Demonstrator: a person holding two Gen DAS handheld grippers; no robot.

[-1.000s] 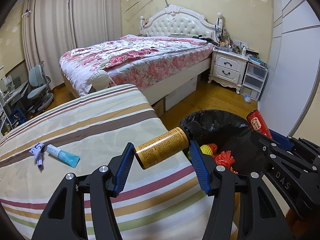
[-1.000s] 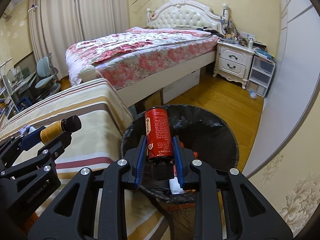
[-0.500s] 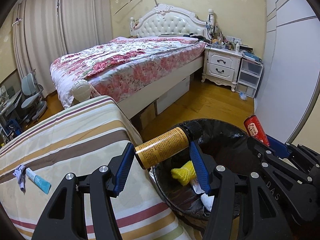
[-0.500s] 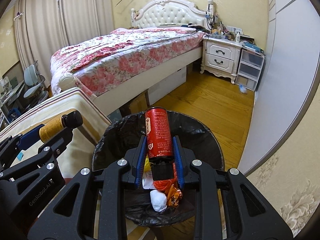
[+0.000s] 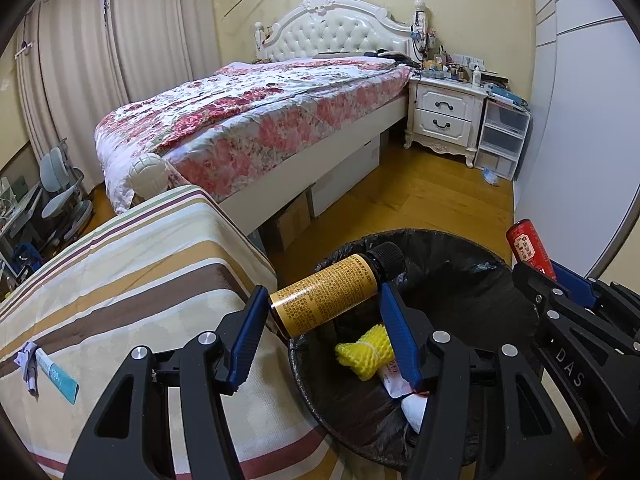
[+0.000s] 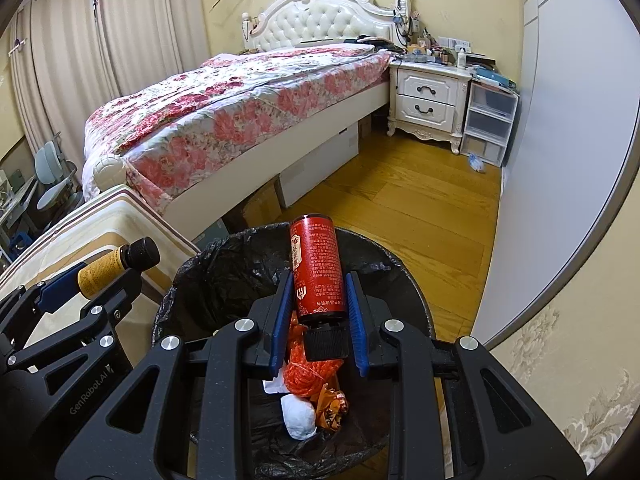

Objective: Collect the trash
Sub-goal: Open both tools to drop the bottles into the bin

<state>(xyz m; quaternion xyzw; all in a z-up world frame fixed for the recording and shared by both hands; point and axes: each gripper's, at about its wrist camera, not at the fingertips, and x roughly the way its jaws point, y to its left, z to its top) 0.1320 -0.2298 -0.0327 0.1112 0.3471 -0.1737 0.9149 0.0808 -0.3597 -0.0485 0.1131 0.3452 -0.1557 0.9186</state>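
Left gripper (image 5: pixel 324 316) clamps yellow bottle (image 5: pixel 325 299) over the bin (image 5: pixel 472 256) rim at 9 o'clock, right gripper (image 6: pixel 317 314) clamps red can (image 6: pixel 318 270) above centre; risk: yellow bottle, released here, may strike the rim and drop outside.

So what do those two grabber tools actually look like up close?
Both are matte black plastic frames with triangular cut-outs and round silver bolt heads, ending in two flat blue pads as jaws. The left gripper carries white "GenRobot.AI" lettering on its side; the right gripper shows "DAS" on its side. No cables, hands or sleeves are visible.
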